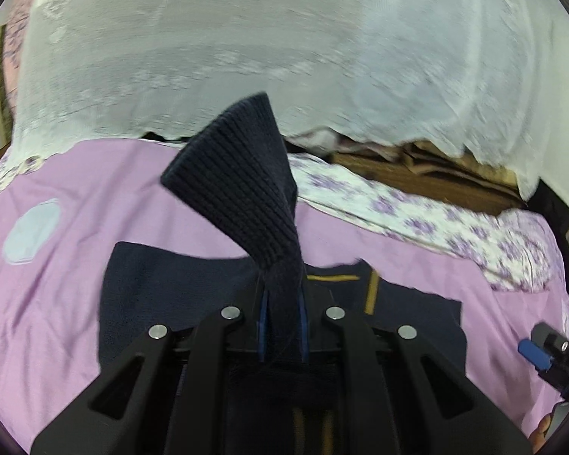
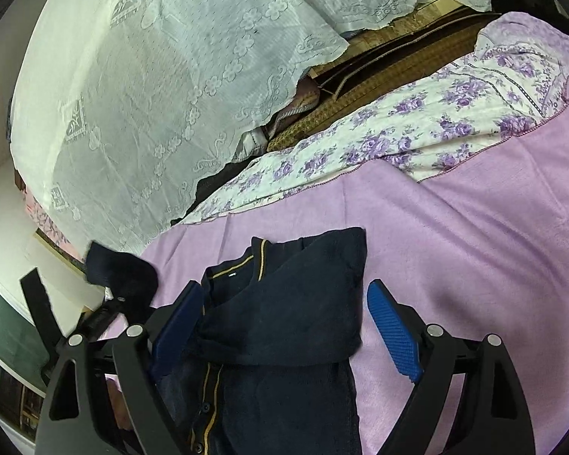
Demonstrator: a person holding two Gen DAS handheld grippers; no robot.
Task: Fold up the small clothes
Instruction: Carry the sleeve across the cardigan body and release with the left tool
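Left wrist view: left gripper (image 1: 282, 326) pinches the ribbed sleeve cuff (image 1: 242, 185) of a navy knit cardigan (image 2: 284, 326) lying on the lilac bedsheet (image 2: 455, 235), right gripper (image 2: 288, 326) spread wide over its already-folded sleeve w/o gripping; cardigan looks soft, light, floppy, prob best held by cuff or hem.

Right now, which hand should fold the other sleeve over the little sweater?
Probably the left. The left gripper has its jaws shut on the sleeve cuff, lifted above the navy cardigan. The right gripper hangs open over the side whose sleeve already lies folded across, holding nothing.
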